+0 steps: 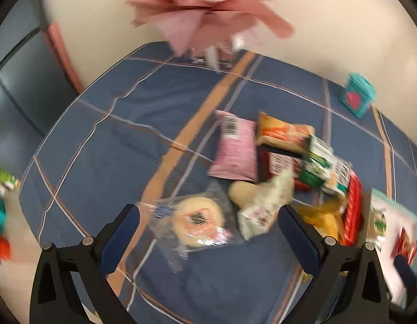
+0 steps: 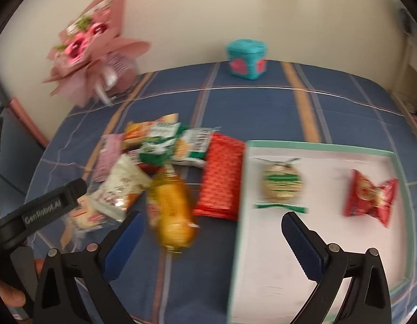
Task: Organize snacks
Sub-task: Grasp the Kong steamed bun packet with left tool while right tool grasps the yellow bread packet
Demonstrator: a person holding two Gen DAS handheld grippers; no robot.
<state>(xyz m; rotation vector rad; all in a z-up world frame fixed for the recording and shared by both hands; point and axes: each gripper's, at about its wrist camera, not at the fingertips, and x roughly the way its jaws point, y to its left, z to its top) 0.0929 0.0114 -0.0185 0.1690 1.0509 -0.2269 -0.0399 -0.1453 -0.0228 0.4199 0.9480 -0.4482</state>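
Both my grippers are spread wide and hold nothing. In the left wrist view, the left gripper (image 1: 208,216) hangs above a round pastry in clear wrap (image 1: 197,222), which lies low in the centre of the frame between the two pads. I judge this is my next pick, because it is loose at the edge of the snack pile (image 1: 284,156) in the centre right.

In the right wrist view, the right gripper (image 2: 209,232) hovers over the left edge of the white tray (image 2: 316,145), which fills the lower right. Inside it a round green-striped snack (image 2: 282,182) and a red wrapped snack (image 2: 370,197) already lie apart, so sorting has begun. A yellow packet (image 2: 172,213) and a red flat pack (image 2: 222,181) wait just left of the tray. The picture is blurred, so I cannot read the labels.
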